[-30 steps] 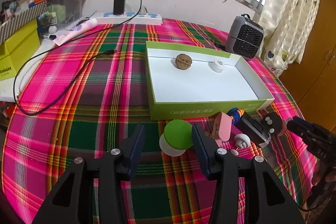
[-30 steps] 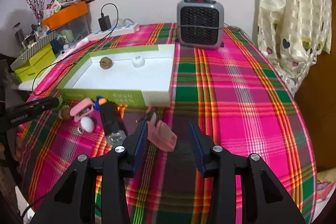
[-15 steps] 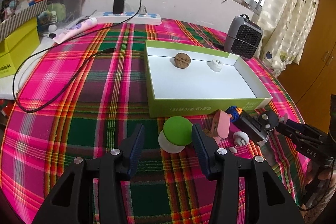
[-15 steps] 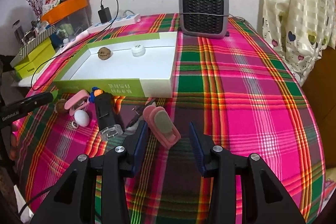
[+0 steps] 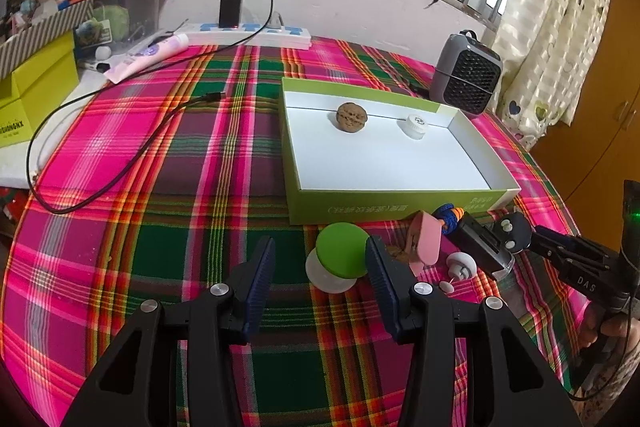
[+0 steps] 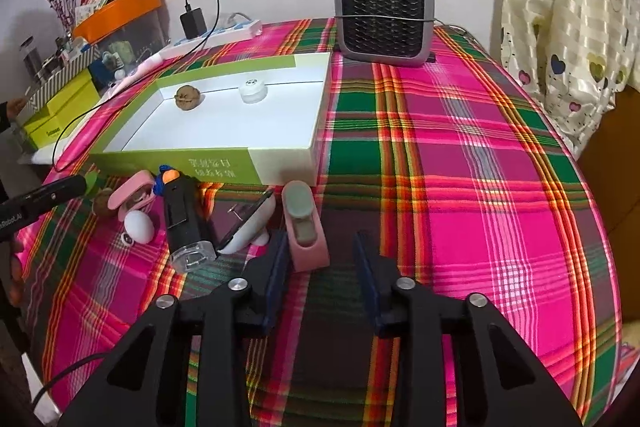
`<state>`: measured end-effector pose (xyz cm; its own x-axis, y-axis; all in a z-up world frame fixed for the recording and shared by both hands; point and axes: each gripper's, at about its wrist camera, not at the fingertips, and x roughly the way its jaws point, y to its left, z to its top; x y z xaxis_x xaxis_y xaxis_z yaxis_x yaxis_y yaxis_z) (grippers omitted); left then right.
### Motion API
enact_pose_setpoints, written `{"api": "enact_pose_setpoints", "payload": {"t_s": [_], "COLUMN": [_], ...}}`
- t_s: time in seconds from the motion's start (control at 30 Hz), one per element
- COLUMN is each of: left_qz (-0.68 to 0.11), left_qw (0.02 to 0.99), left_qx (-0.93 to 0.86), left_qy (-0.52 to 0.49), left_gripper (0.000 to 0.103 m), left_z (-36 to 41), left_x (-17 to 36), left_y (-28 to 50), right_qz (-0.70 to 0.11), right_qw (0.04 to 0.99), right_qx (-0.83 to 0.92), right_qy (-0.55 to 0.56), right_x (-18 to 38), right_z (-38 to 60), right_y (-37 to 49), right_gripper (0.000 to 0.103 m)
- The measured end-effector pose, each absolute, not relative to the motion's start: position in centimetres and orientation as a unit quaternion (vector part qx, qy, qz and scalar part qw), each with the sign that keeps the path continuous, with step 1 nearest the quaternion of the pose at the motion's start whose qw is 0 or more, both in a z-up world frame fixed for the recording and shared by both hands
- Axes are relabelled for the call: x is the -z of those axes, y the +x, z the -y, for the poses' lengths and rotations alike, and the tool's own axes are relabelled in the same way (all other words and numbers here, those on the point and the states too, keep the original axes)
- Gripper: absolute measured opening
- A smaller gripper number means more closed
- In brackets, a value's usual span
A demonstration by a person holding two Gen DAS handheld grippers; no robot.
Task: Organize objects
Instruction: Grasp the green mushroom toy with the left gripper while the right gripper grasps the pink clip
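Jaws of the right hand-held gripper (image 6: pixel 320 259) closing around a pink clip (image 6: pixel 305 227), left pad touching it, while the left hand-held gripper (image 5: pixel 320 267) gapes beside a green-capped mushroom toy (image 5: pixel 338 257).

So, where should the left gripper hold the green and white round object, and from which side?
Grip the green dome across its widest part, coming down from the near side as the left gripper already points. It tilts on its white base, and its rounded sides face the two open fingers, so a closing squeeze probably seats well.

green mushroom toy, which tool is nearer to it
Left. The left tool has the green mushroom toy between its fingers; the right tool is farther off, closing around a pink clip.
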<state>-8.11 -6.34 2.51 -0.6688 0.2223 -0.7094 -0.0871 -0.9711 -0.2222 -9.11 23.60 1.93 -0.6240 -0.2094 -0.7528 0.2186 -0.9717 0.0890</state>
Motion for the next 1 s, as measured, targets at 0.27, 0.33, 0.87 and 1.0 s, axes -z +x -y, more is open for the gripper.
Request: {"api": "enact_pose_setpoints", "payload": {"t_s": [0.27, 0.33, 0.87, 1.0], "left_qz": [0.082, 0.082, 0.068, 0.066], "left_qw": [0.083, 0.083, 0.097, 0.086], "left_qx": [-0.909, -0.909, -0.907, -0.907], "left_qy": [-0.400, -0.400, -0.404, -0.407], "left_gripper": [0.046, 0.046, 0.046, 0.046], "left_z": [6.3, 6.4, 5.1, 4.9], "left_x": [-2.6, -2.7, -2.3, -2.2], "left_y": [-8.1, -8.0, -8.5, -9.1], "right_qz": [-0.017, -0.022, -0.033, -0.036], "right_qw": [0.135, 0.130, 0.137, 0.137], "right_qx": [0.895, 0.894, 0.892, 0.892], "right_qy": [0.425, 0.428, 0.429, 0.428], "right_x": [-1.8, -1.7, -1.6, -1.6], "right_z": [-23.0, -22.8, -22.4, -22.3], "right_y": [-9.7, -10.0, -10.9, -10.9], "right_gripper": [0.022, 0.023, 0.018, 0.018]}}
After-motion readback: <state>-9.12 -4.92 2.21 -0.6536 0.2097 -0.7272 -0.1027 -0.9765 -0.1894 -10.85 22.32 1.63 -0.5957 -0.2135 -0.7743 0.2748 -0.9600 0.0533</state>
